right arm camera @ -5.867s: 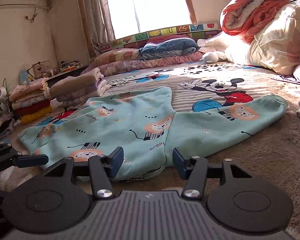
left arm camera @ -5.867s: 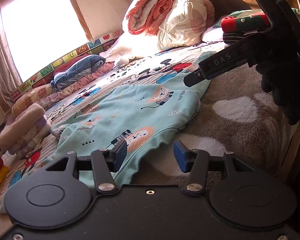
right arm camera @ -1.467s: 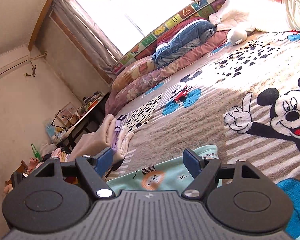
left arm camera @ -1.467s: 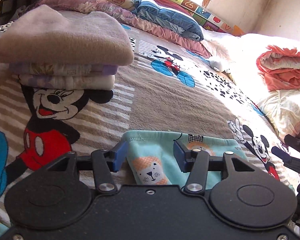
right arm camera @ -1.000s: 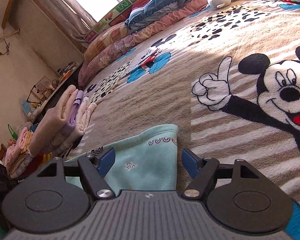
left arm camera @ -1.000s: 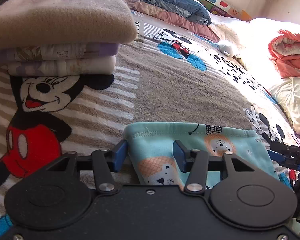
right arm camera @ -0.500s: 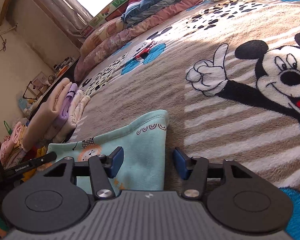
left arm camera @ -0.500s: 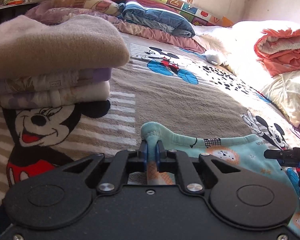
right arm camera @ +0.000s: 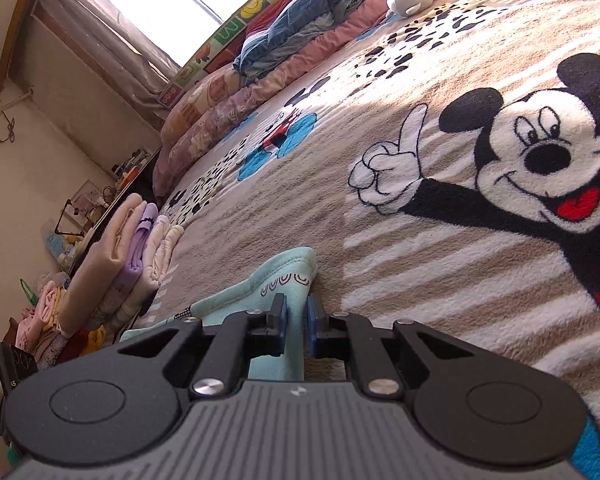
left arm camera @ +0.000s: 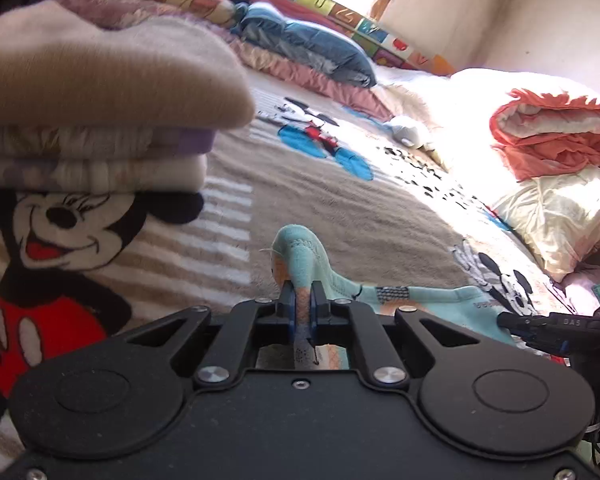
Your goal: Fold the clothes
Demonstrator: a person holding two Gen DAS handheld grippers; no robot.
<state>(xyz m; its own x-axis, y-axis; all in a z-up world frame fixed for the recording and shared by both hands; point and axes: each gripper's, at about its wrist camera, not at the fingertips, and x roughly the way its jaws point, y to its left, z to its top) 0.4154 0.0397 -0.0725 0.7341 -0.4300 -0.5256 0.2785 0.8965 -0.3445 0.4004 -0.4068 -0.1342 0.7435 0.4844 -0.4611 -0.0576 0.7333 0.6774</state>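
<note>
Two corners of a pale turquoise garment (left arm camera: 400, 294), printed with small animal faces, are being taken up from a bed (right arm camera: 440, 280) covered in a cartoon-mouse blanket, the opening hold of a fold. The left hand-held gripper (left arm camera: 303, 312) is pressed together on one bunched corner, which stands up in a peak above its blue pads. The right hand-held gripper (right arm camera: 296, 320) is closing on the opposite corner; cloth sits in the narrow slot between its jaws, though whether the pads already bite it cannot be told from the right wrist view. The rest of the garment lies flat on the blanket between the two tools.

With both corners secured, the next move would seem to call for lifting them together and carrying that edge over the body of the garment, level and taut enough that the cloth does not slip from the lighter right-hand hold.

A stack of folded clothes (left arm camera: 100, 112), beige on top over lilac and cream, sits close beyond the left tool, a likely destination. Rolled bedding (left arm camera: 552, 128) in orange and cream lies at the far side.

Legible writing is scant: "DAS" on the arm of the right tool as seen from the left wrist view, and letter tiles along the panel (right arm camera: 228, 28) under the window, too warped to read with confidence.
</note>
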